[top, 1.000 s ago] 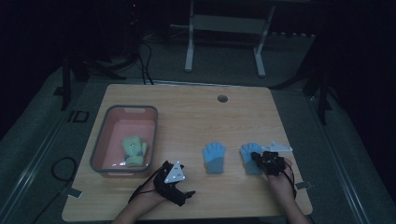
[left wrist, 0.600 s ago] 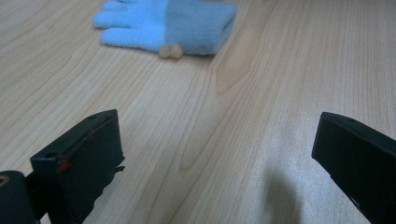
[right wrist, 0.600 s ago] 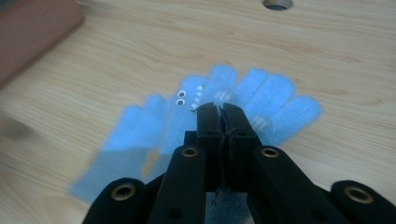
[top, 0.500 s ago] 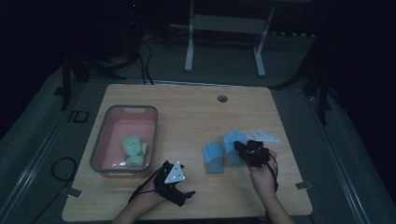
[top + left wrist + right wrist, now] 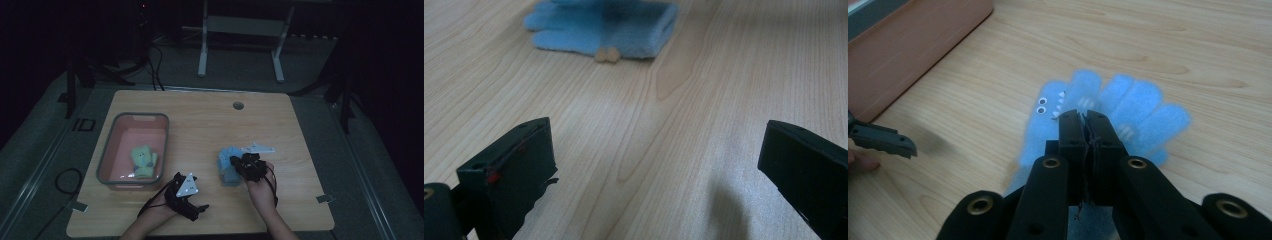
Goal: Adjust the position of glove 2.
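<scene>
My right tool (image 5: pixel 248 165), jaws clamped on a fuzzy blue monster-faced glove (image 5: pixel 1083 107), has carried it leftward across the wooden table (image 5: pixel 200 125) until it lies over the second blue glove (image 5: pixel 604 27). I judge the pair is being stacked before going toward the pink plastic bin (image 5: pixel 107 150). My left tool (image 5: pixel 192 202) rests open and empty.

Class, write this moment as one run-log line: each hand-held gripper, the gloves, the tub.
right hand-held gripper: shut on blue glove | left hand-held gripper: open, holding nothing | tub: green glove inside
</scene>
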A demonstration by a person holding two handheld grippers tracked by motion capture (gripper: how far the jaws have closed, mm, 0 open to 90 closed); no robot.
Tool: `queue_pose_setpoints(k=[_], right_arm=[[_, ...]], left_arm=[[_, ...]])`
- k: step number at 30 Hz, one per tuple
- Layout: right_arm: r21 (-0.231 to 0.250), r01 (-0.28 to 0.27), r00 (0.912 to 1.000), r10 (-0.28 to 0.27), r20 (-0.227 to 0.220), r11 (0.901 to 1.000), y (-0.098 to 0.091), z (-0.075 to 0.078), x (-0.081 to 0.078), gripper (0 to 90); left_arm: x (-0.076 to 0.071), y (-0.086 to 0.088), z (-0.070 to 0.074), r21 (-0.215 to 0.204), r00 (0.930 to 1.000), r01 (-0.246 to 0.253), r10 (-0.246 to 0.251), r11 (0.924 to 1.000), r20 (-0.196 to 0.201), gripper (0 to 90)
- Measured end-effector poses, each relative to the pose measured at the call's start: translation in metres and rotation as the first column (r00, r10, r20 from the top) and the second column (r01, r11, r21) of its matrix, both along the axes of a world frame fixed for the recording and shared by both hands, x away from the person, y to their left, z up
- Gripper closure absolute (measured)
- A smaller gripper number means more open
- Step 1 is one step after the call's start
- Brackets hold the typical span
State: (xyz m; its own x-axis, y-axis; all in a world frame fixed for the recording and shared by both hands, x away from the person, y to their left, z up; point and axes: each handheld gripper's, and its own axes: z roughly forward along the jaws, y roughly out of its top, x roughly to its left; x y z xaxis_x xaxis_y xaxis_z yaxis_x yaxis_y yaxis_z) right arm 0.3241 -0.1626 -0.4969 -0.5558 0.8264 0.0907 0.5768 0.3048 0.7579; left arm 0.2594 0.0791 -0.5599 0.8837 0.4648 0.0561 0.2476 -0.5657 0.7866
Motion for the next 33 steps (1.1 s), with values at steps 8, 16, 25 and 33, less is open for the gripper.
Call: queue_pose_setpoints(k=[8, 16, 25, 33], right_arm=[[-0.005, -0.001, 0.9986, 0.001, -0.052, 1.0000, 0.002, -0.016, 0.002, 86.8], [-0.022, 0.012, 0.9970, -0.013, -0.076, 0.9997, 0.003, -0.030, 0.007, 86.7], [-0.036, 0.020, 0.9962, -0.023, -0.084, 0.9991, 0.005, -0.040, 0.010, 85.8], [-0.045, 0.012, 0.9962, -0.016, -0.085, 0.9989, 0.008, -0.046, 0.009, 81.7]], left_arm=[[0.000, 0.000, 0.000, -0.002, 1.0000, -0.004, 0.004, 1.0000, -0.001, 2.1], [0.000, 0.000, 0.000, 0.002, 1.0000, -0.001, 0.001, 1.0000, -0.001, 2.1], [-0.001, 0.000, 0.000, 0.004, 1.0000, 0.000, 0.000, 1.0000, 0.000, 2.1], [-0.001, -0.001, 0.000, -0.004, 1.0000, 0.001, -0.001, 1.0000, -0.005, 2.1]])
